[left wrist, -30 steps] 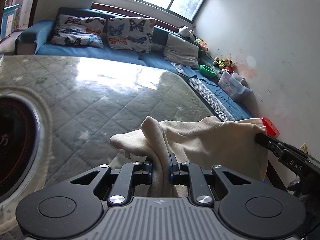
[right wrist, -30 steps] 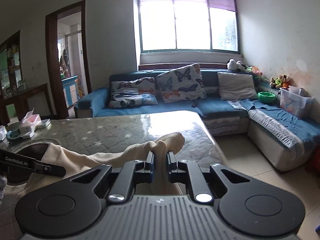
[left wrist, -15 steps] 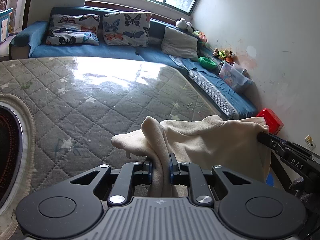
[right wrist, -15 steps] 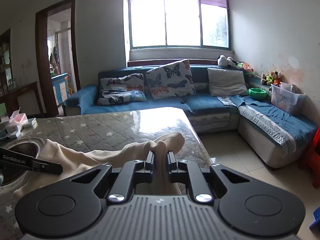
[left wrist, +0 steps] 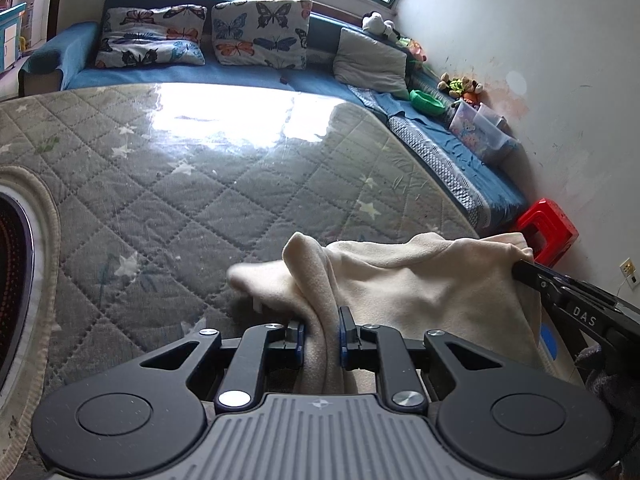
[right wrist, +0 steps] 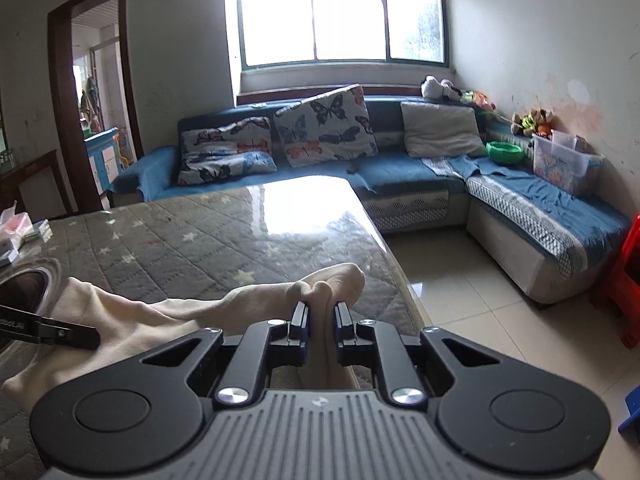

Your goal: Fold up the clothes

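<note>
Left tongs (left wrist: 320,330) and right tongs (right wrist: 319,328) both clenched on cream garment (left wrist: 420,292); its lower part hidden beneath tongs, above quilted worktop (left wrist: 200,184).

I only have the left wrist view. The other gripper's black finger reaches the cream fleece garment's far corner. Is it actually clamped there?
Observer: Yes. The right wrist view shows the right gripper shut on a bunched fold of the cream fleece garment.
Reviewer: Is the cloth between the grippers taut?
Observer: No. From that side it runs slack, in soft folds, towards the left gripper.
Reviewer: Anything else on the table beyond my frame?
Observer: A pinkish packet lies at the far left edge of the quilted grey table cover.
</note>
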### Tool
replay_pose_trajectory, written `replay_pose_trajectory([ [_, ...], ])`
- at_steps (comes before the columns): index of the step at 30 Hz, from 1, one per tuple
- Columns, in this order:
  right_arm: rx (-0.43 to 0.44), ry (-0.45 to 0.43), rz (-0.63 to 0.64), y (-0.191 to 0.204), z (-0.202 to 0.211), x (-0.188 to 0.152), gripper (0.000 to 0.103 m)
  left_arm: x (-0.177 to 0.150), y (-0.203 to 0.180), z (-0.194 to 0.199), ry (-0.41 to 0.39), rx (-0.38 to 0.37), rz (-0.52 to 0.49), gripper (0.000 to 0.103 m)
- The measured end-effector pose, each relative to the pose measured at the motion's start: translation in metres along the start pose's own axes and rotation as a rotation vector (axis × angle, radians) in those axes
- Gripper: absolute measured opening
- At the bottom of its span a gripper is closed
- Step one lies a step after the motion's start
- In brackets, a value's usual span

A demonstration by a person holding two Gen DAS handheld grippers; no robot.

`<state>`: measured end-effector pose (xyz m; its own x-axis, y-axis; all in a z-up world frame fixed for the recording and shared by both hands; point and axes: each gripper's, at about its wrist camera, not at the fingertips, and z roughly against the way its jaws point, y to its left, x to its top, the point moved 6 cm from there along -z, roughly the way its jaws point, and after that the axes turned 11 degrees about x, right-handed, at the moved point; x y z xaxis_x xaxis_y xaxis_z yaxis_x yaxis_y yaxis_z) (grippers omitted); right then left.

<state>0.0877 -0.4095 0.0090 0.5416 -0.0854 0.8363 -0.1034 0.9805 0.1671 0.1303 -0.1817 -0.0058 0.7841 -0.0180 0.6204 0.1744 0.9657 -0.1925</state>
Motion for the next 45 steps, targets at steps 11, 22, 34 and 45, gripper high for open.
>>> replay_pose_trajectory([
  [11, -0.032, 0.091, -0.031, -0.015, -0.032, -0.023, 0.013, -0.007, 0.004, -0.01, 0.025, 0.016, -0.004, 0.022],
  [22, -0.051, 0.088, -0.02, -0.013, -0.02, -0.026, 0.021, -0.013, 0.008, -0.004, 0.007, 0.048, -0.01, 0.033],
  [34, 0.107, 0.092, 0.079, 0.042, 0.006, -0.045, 0.045, -0.019, 0.015, 0.003, -0.004, 0.067, -0.019, 0.041],
  [45, 0.087, 0.11, 0.107, 0.05, 0.019, -0.064, 0.048, -0.027, 0.022, 0.009, -0.027, 0.067, -0.045, 0.043],
])
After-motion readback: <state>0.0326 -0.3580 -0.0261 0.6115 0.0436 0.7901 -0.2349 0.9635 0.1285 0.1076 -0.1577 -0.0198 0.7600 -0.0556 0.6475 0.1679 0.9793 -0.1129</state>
